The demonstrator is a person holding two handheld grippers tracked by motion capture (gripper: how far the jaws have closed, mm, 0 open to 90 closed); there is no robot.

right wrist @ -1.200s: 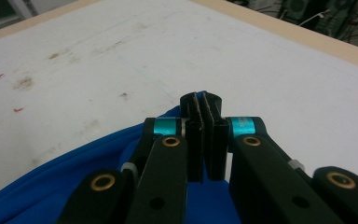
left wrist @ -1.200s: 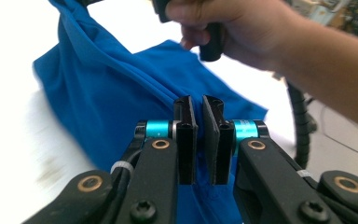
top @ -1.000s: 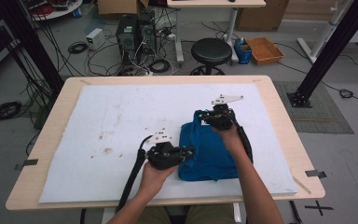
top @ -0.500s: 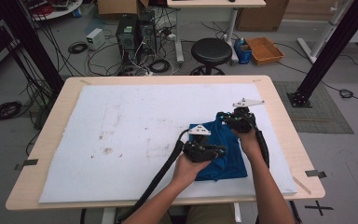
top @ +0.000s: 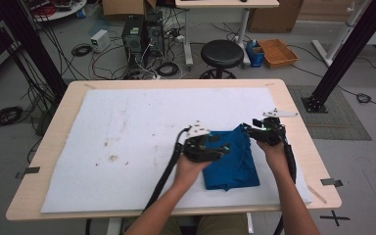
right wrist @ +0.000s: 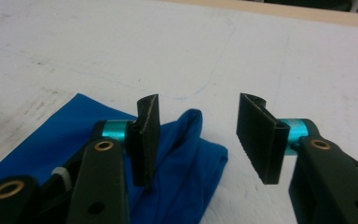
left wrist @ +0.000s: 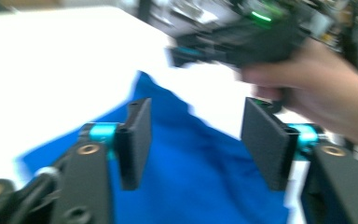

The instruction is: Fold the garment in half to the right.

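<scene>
In the left gripper view everything is blurring: the blue cloth (left wrist: 191, 177) is running off the bottom edge, and the right claw (left wrist: 186, 51) beyond it is smearing into a dark shape in a hand cut off at the right edge. In the high view the left claw (top: 225, 148) and its hand are hiding the cloth's left edge. In the right gripper view, the cloth (right wrist: 186, 154) is continuing past the bottom edge behind the near arm of the claw.

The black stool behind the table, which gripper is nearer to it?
Right. The right gripper is at the blue cloth's far right corner, closer to the stool; the left gripper sits nearer the person.
</scene>
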